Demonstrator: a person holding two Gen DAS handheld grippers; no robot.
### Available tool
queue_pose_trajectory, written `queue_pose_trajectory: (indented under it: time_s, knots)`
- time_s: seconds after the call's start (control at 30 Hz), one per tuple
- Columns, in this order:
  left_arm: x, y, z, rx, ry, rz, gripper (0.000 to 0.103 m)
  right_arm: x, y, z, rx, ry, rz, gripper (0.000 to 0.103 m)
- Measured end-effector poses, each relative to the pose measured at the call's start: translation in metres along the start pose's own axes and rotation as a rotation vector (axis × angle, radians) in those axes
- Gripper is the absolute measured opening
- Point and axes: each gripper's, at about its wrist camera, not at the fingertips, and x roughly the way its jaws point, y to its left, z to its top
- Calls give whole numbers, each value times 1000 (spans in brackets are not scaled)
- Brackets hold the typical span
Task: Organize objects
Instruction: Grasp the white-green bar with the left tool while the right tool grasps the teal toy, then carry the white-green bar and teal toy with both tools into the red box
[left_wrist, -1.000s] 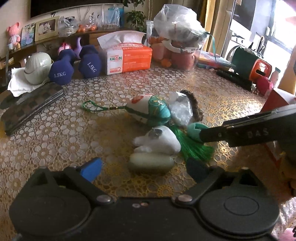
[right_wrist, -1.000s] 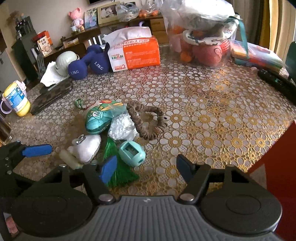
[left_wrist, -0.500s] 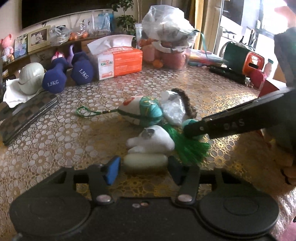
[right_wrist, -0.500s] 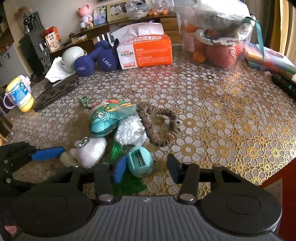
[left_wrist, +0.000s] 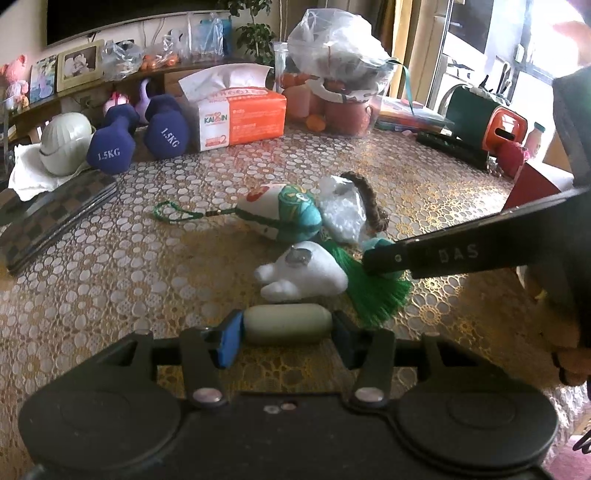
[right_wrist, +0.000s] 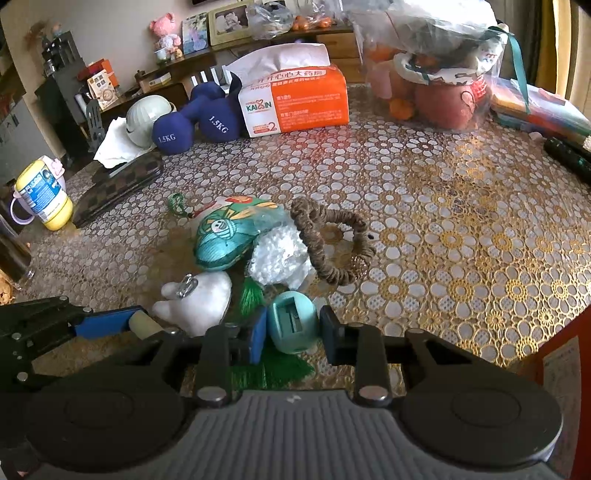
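My left gripper (left_wrist: 288, 332) is shut on a pale green capsule (left_wrist: 288, 324), a pad pressing each end, low over the table. My right gripper (right_wrist: 292, 332) is closing on a teal sharpener (right_wrist: 291, 326); its pads meet both sides. In the left wrist view a right finger (left_wrist: 443, 254) hides most of the sharpener. Just beyond lie a white plush charm (left_wrist: 306, 271), a green tassel (left_wrist: 376, 291), an embroidered teal pouch (left_wrist: 291, 216), a clear bag of white beads (left_wrist: 343, 214) and a brown scrunchie (right_wrist: 332, 243).
The lace-patterned table (right_wrist: 443, 206) carries an orange tissue box (left_wrist: 240, 122), two blue dumbbells (left_wrist: 136, 140) and a checked wallet (left_wrist: 55, 218) at the back left. A yellow cup (right_wrist: 44, 195) stands far left; a red box (left_wrist: 535, 188) sits right.
My left jaws came together from wide apart onto the capsule's ends. My right jaws moved up around the sharpener and narrowed onto it. Nothing else shifted.
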Motion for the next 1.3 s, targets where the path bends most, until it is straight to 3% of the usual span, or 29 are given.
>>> queue_pose_trajectory:
  time_s: [0.27,0.63,0.87,1.3]
  knots:
    - [-24,-4,1,-61,10,-47,50,-36,1,-11,49,-36,9,30]
    - [-88,-46,13,-48,-23,-155,50,-139,1,-38,94,-127,14,30]
    - [-118,-91,22,21,-28,-190,50,-210,-11,-56,142,-207,-13,30]
    - [-134,-185,41,152,-28,-295,50,-295,-74,-95,238,-261,-127,30]
